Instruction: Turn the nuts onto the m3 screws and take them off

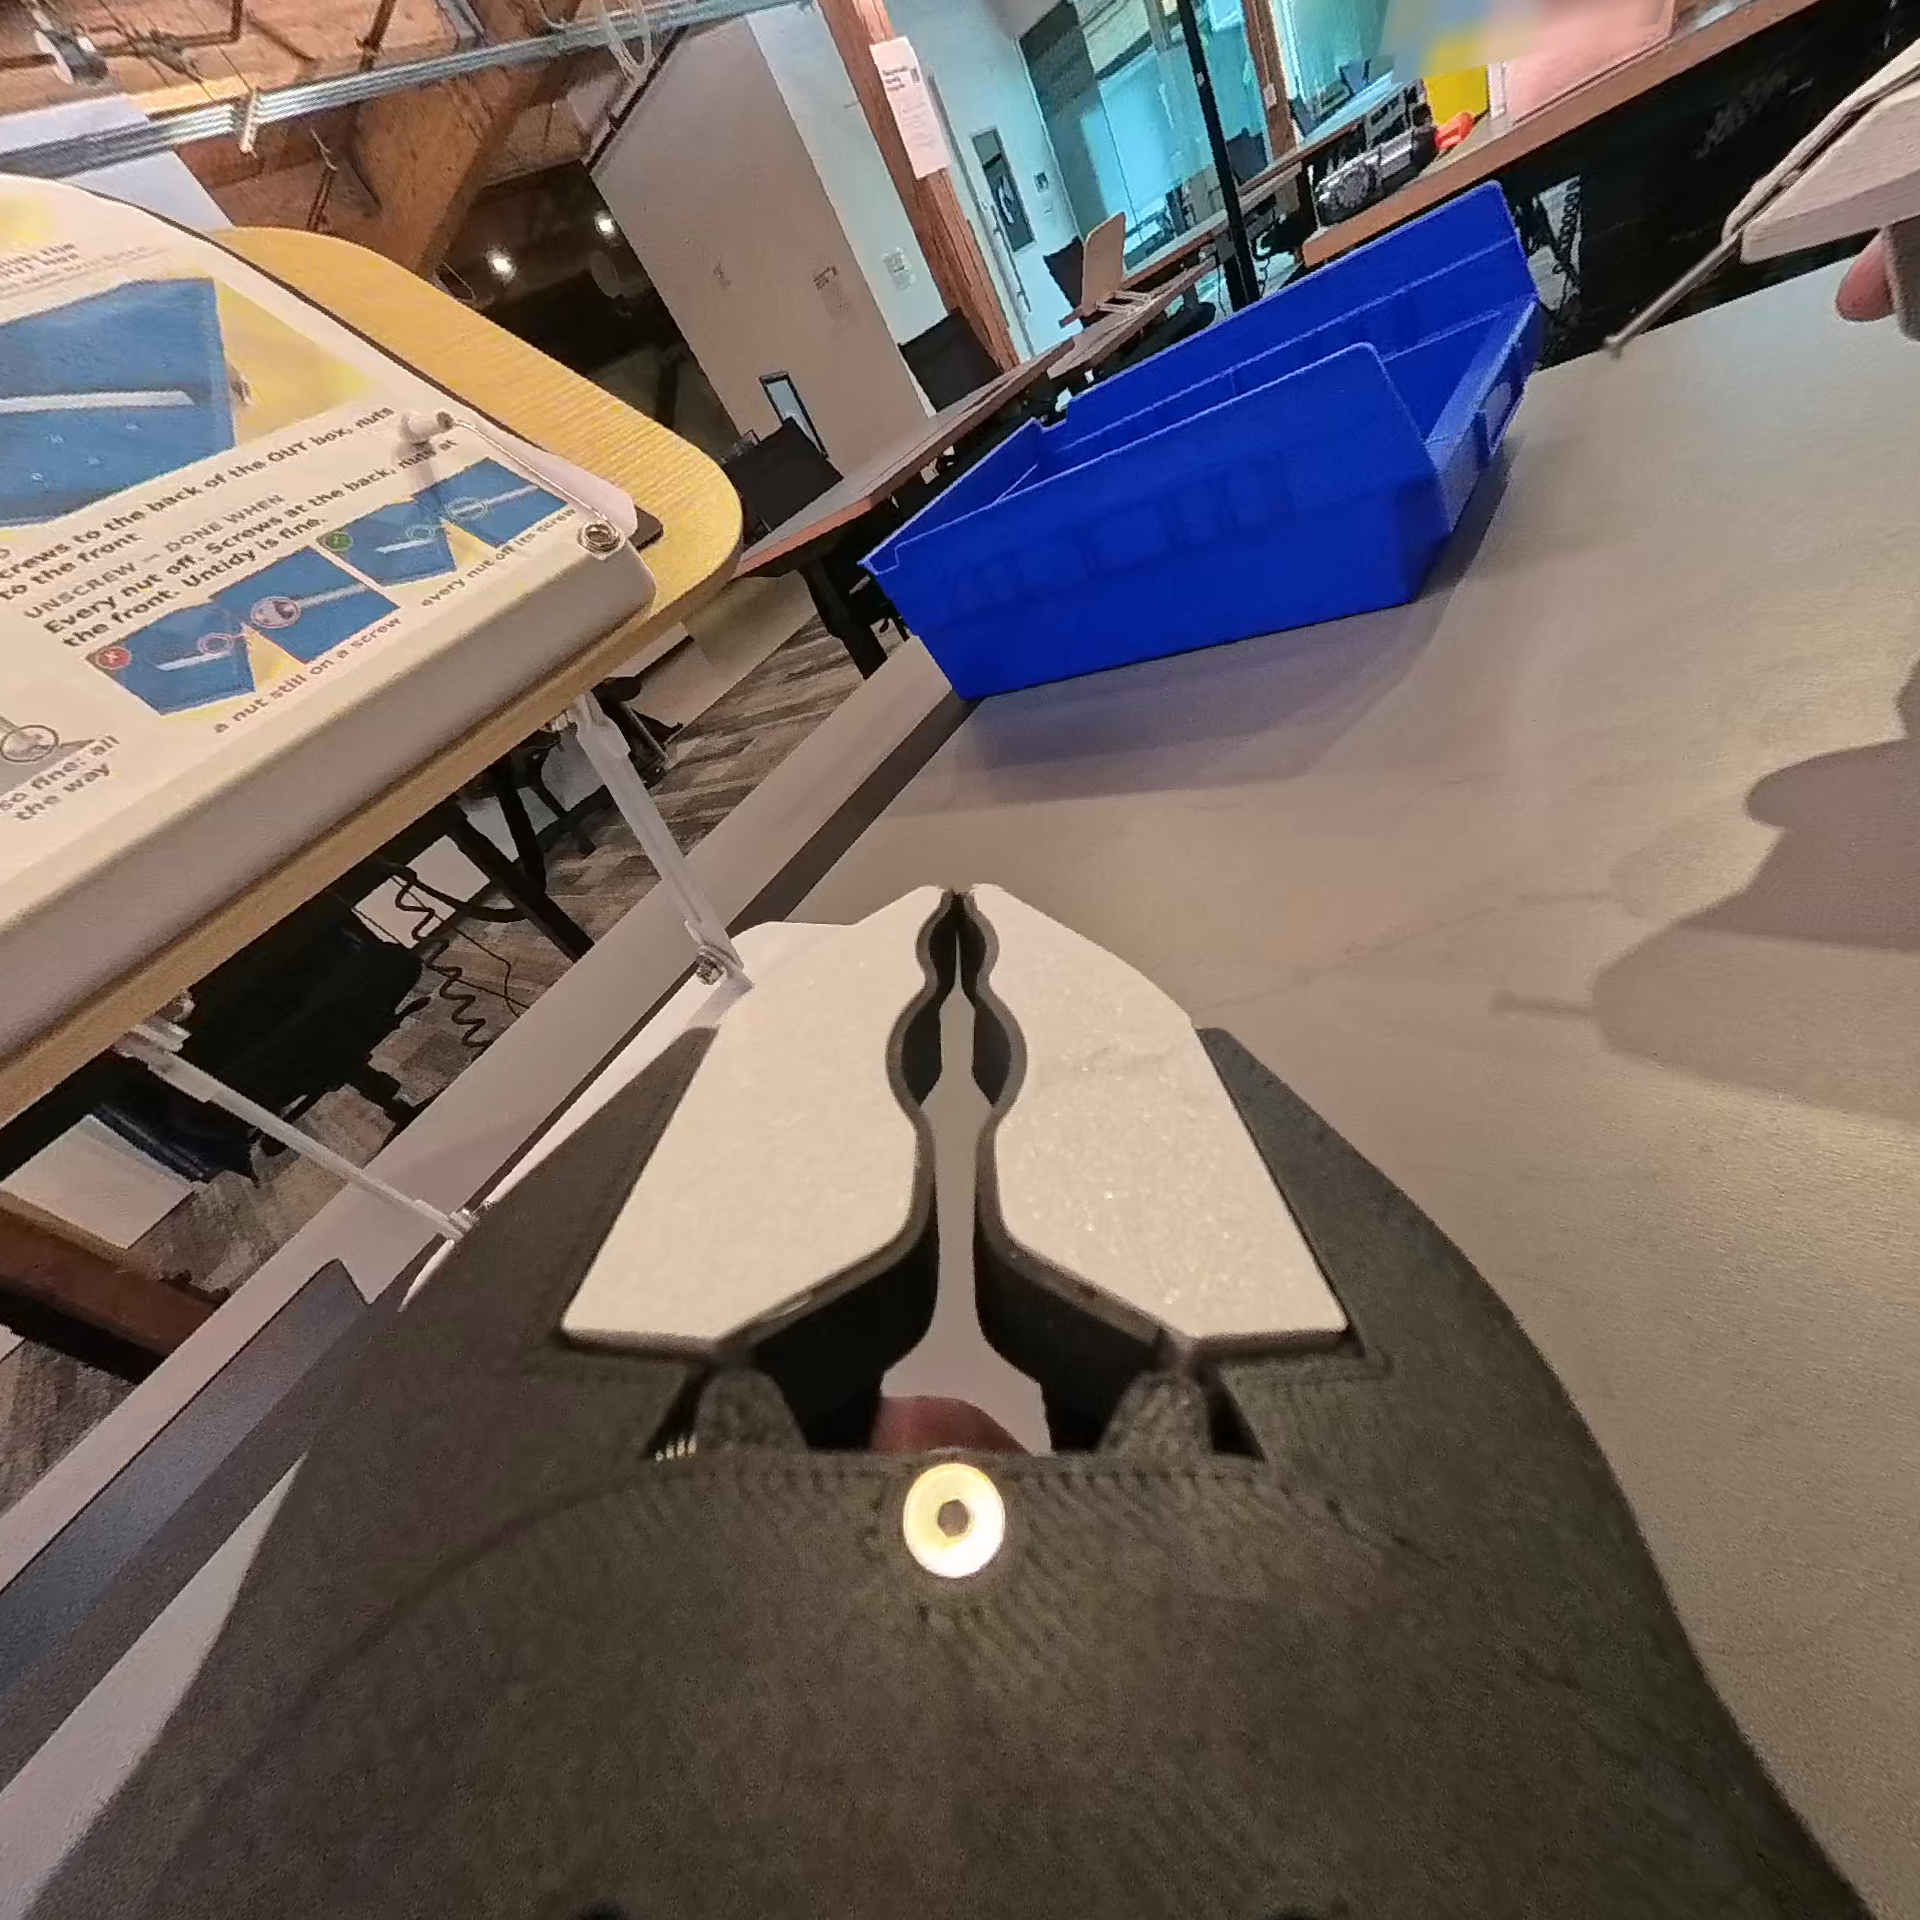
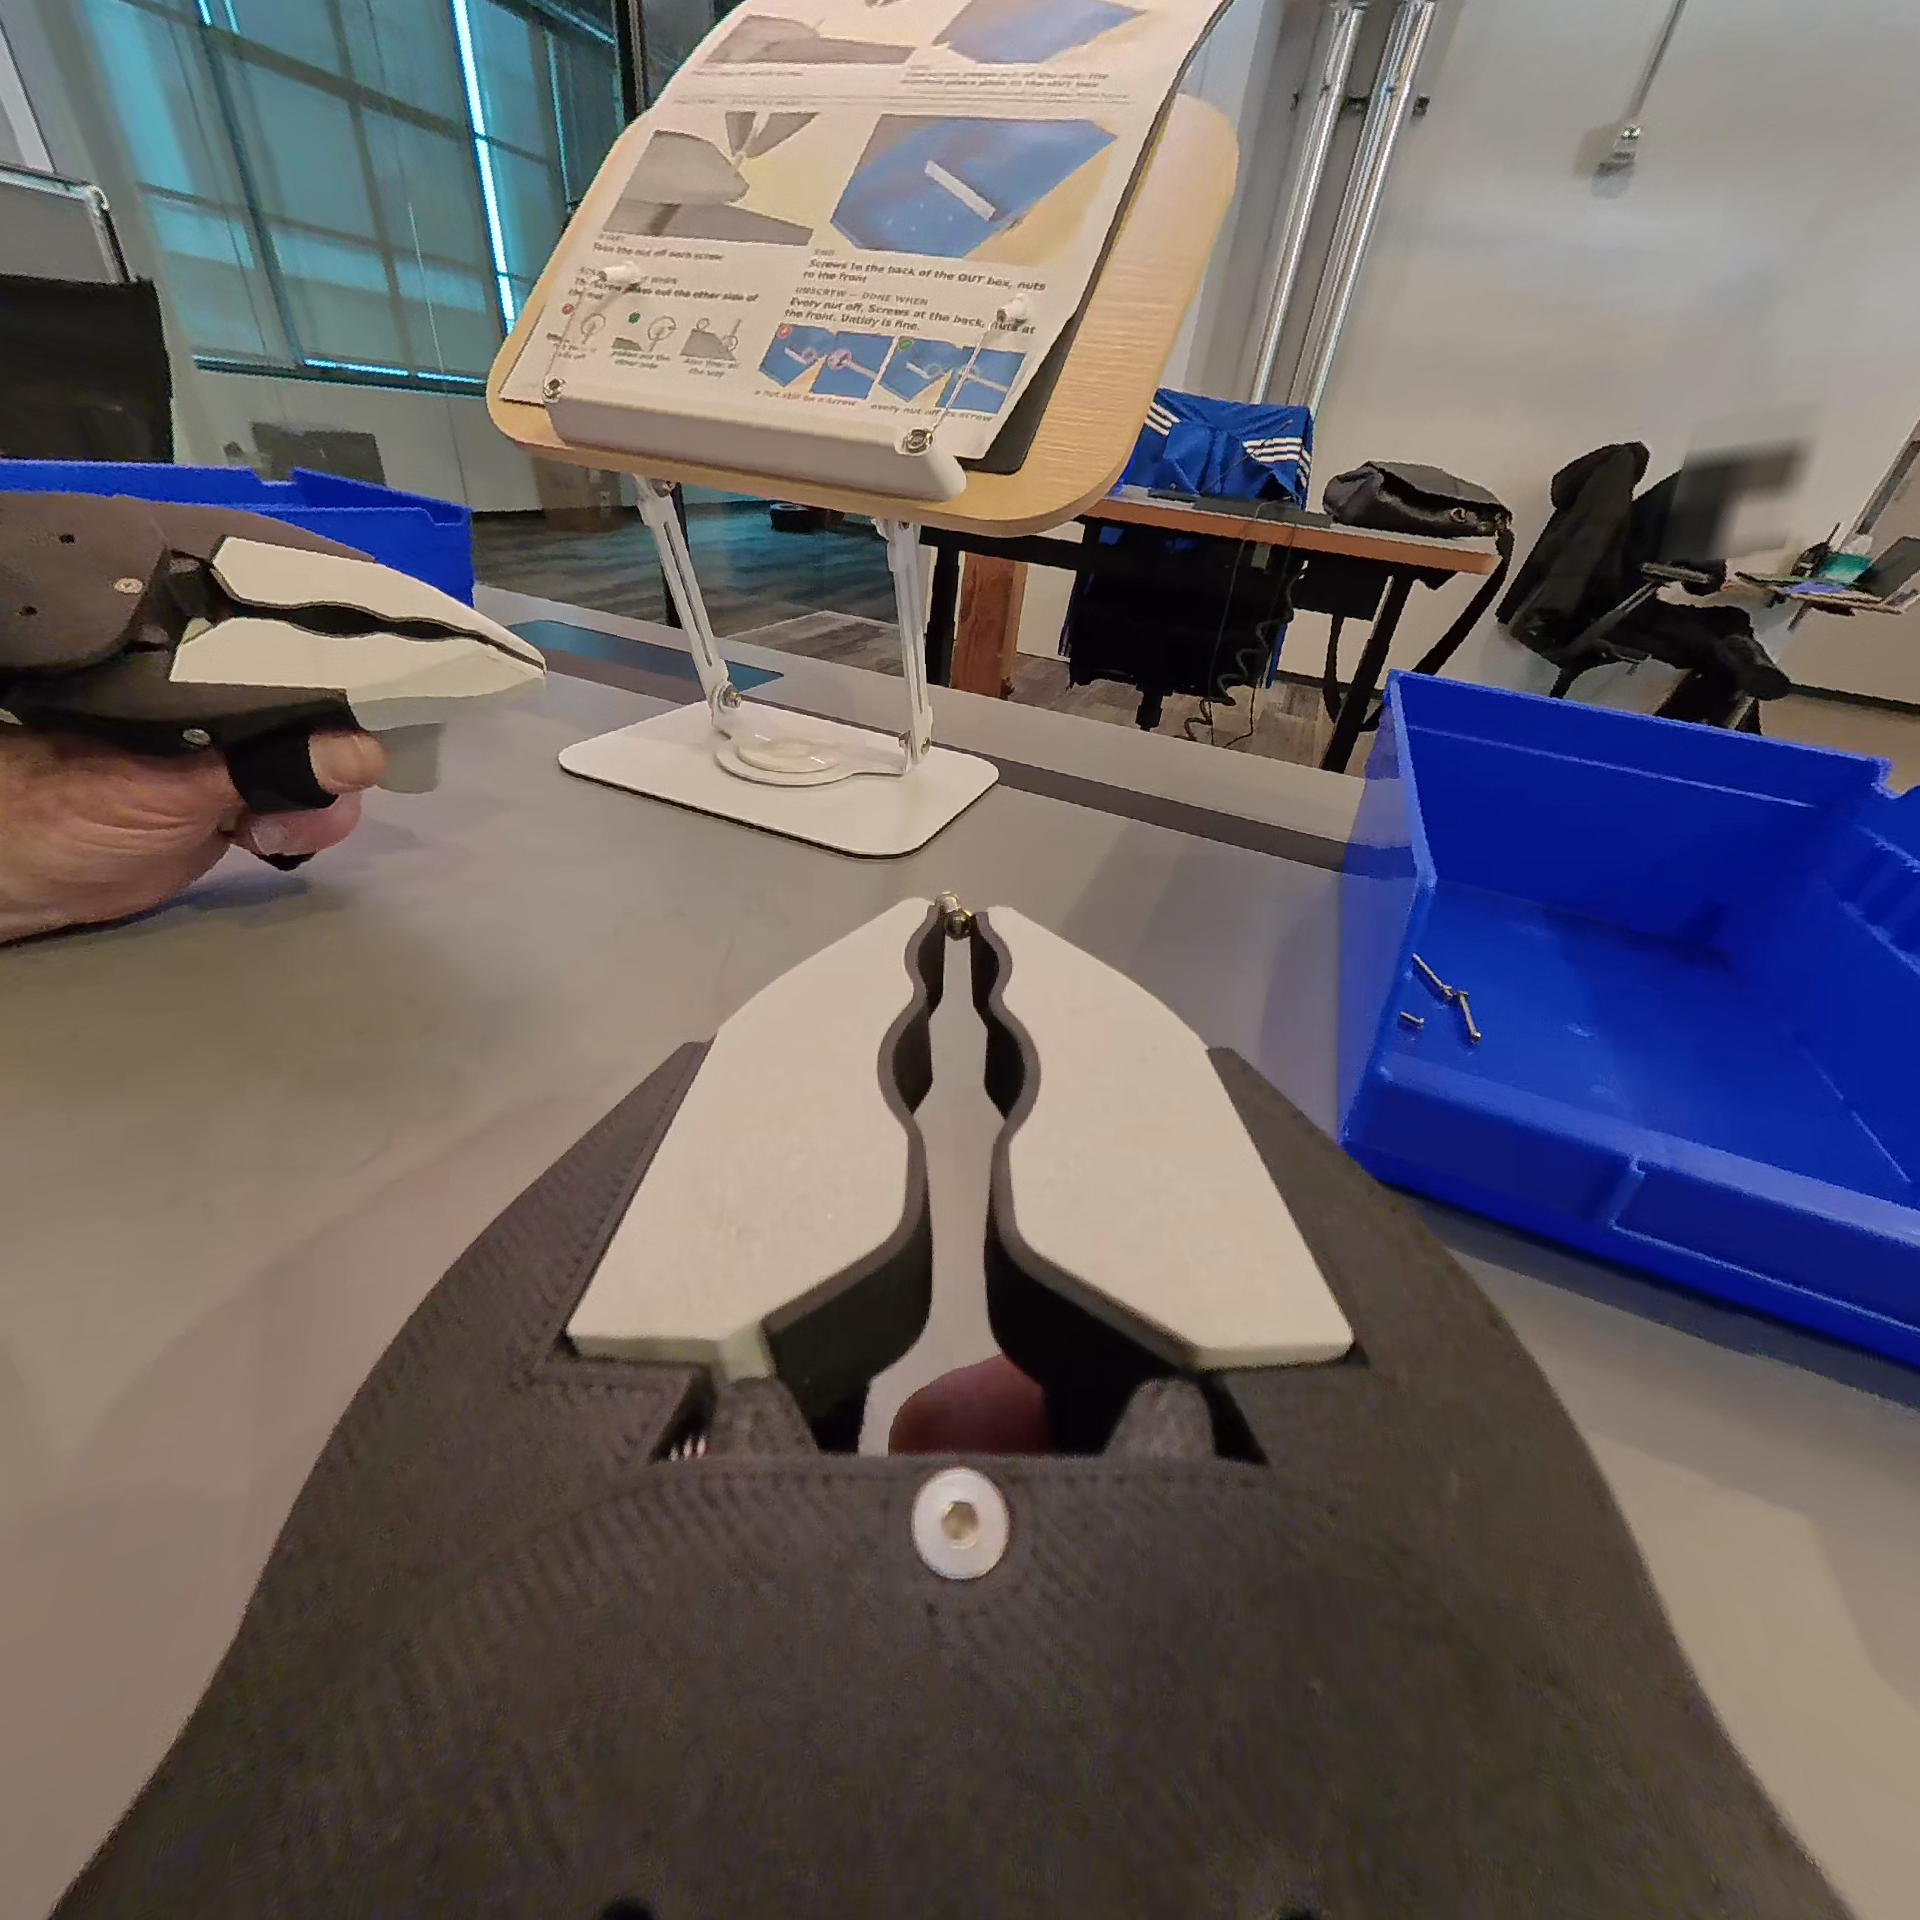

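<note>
Hovering over the grey tabletop (image 2: 520, 1039), my left gripper (image 1: 956, 902) has jaws pressed together, nothing between them. Document stand (image 2: 831, 769) with instruction sheet sits at the tabletop's far edge, middle. My right gripper (image 2: 958, 914) pinches a small m3 screw with nut (image 2: 951, 914) at the fingertips, held above the tabletop. Blue bin (image 2: 1558, 1143) near the right edge holds a few loose screws (image 2: 1444, 995). A second blue bin (image 1: 1195, 540) sits at the far left edge.

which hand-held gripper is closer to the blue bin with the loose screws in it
Right. The right hand-held gripper sits just beside the bin holding the loose screws, pinching a screw. The left hand-held gripper hovers across the table, well away from it.
</note>
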Demonstrator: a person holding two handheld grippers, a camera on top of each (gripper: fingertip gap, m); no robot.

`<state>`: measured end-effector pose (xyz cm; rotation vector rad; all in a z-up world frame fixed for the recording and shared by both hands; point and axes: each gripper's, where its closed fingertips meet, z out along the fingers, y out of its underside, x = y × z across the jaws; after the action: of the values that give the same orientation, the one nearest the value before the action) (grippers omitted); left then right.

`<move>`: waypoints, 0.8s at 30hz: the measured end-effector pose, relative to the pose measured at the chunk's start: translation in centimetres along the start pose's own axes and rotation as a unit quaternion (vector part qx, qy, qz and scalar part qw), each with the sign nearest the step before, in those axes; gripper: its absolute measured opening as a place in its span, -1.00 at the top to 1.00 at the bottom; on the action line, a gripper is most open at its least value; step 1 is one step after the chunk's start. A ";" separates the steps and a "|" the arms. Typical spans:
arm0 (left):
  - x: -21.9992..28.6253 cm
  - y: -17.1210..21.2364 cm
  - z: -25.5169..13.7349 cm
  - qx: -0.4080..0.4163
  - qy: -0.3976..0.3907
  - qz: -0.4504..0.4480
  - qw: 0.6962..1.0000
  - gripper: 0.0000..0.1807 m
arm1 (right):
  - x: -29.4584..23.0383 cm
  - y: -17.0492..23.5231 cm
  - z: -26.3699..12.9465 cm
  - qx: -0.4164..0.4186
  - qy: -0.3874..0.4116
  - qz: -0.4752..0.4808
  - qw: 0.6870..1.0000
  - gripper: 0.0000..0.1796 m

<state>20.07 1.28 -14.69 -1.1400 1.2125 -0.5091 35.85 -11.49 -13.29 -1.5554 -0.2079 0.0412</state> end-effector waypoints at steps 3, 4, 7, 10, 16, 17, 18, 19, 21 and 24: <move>0.1 -0.1 0.0 0.005 0.004 -0.010 1.000 1.00 | 0.2 -0.3 -0.3 0.011 0.004 0.017 1.000 0.95; 0.2 -0.2 0.0 0.005 0.006 -0.012 1.000 1.00 | 0.2 -0.4 -0.4 0.016 0.005 0.021 1.000 0.95; 0.5 -0.3 0.0 0.006 0.010 -0.010 1.000 1.00 | 0.8 -1.1 -1.2 0.037 0.016 0.038 0.998 0.95; 0.5 -0.4 0.0 0.009 0.013 -0.021 1.000 1.00 | 2.0 -2.2 -2.2 0.052 0.030 0.038 0.997 0.95; 0.0 -0.2 0.1 0.010 0.014 -0.042 0.999 1.00 | 6.9 -5.2 -2.2 0.056 0.077 0.010 0.995 0.95; 0.0 -0.1 0.2 0.010 0.015 -0.044 0.999 1.00 | 7.8 -5.6 -1.9 0.052 0.083 0.007 0.995 0.95; 0.0 0.0 0.2 0.009 0.016 -0.046 0.999 1.00 | 8.7 -5.8 -1.4 0.046 0.088 0.006 0.995 0.95; 0.0 0.0 0.3 0.010 0.017 -0.050 0.999 1.00 | 9.4 -5.9 -0.8 0.039 0.087 0.004 0.995 0.95; 0.0 0.1 0.4 0.009 0.020 -0.055 0.998 1.00 | 10.9 -5.7 0.9 0.012 0.091 -0.005 0.996 0.95; 0.0 0.1 0.2 0.009 0.020 -0.055 0.998 1.00 | 13.6 -5.1 3.3 -0.022 0.096 0.000 0.995 0.95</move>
<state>20.25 1.45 -14.77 -1.1919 1.1816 -0.6275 48.10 -6.18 -6.79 -1.5932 -0.0576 -0.1135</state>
